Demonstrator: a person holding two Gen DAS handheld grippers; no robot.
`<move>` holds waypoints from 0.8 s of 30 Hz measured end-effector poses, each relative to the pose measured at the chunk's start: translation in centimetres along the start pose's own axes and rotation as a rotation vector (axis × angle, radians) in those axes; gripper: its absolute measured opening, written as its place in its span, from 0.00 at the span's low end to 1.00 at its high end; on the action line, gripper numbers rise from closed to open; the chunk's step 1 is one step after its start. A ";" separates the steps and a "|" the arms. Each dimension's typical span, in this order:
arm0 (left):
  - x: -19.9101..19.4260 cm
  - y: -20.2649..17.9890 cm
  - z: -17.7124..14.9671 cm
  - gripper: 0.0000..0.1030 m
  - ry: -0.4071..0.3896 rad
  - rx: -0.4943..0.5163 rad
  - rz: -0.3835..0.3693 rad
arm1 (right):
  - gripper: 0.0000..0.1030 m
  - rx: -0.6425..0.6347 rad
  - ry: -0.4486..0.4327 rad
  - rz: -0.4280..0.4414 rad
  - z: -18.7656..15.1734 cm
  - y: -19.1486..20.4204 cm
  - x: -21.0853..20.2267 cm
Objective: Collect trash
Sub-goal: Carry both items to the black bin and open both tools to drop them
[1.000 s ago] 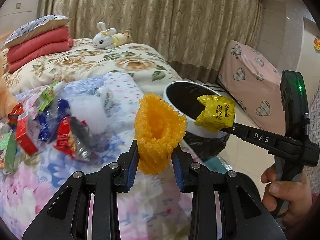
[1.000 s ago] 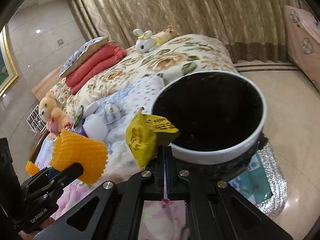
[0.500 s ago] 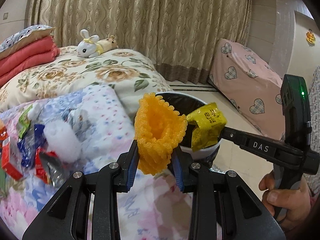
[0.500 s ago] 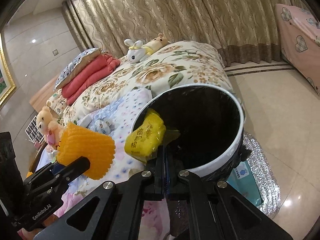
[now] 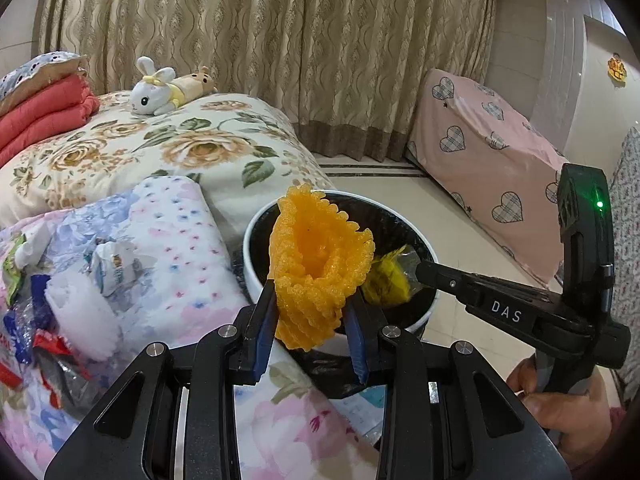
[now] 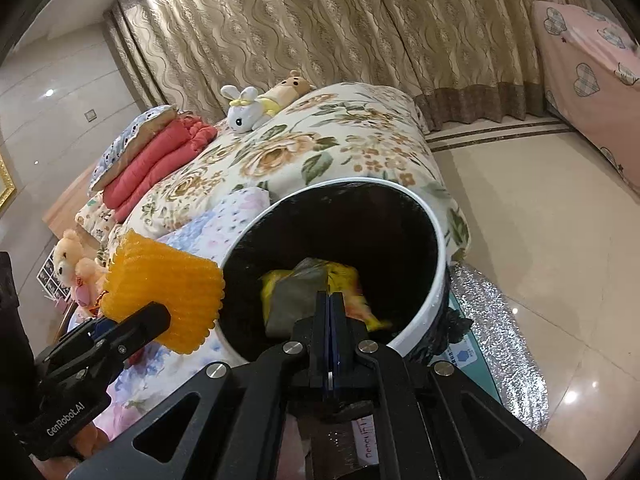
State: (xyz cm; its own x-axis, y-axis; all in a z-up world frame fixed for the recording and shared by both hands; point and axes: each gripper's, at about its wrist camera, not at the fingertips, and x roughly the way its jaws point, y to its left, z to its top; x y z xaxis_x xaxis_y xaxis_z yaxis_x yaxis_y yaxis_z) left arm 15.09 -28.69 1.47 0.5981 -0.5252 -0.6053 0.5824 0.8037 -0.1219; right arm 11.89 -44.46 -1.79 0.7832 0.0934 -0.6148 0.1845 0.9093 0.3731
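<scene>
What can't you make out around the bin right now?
- Bin bottom: both views, too dark.
- Yellow wrapper: blurred in both; the foam net hides part in the left view.
- Right gripper hold on it: unclear.
- Litter pile: cut off by the left view's edge.

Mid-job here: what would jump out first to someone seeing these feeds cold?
The bright orange foam net, squeezed in the left claw at the near edge of the white bin beside the bed. Next, the crumpled yellow wrapper pinched in the right claw, already inside the bin's black-lined mouth.
</scene>
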 end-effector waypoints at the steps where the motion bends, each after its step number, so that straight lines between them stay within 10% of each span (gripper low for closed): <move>1: 0.2 -0.1 0.1 0.29 0.002 0.003 -0.001 | 0.00 0.002 0.000 -0.001 0.1 -0.1 0.0; 15: 2.7 -0.6 0.8 0.33 0.038 0.004 -0.005 | 0.04 0.029 0.017 0.001 0.8 -1.3 0.6; 21: 2.7 -0.7 0.7 0.58 0.042 0.013 -0.006 | 0.09 0.050 0.019 -0.021 0.9 -1.6 0.8; 24: 2.2 -0.4 0.4 0.71 0.033 0.001 0.007 | 0.36 0.063 0.010 -0.026 0.8 -1.6 0.5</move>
State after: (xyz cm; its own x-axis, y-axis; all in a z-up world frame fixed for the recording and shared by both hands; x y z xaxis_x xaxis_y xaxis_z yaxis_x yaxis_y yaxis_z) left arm 16.40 -30.26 0.48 0.5834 -0.5103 -0.6319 0.5791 0.8068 -0.1168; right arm 12.49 -46.19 -2.13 0.7716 0.0744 -0.6317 0.2418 0.8842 0.3996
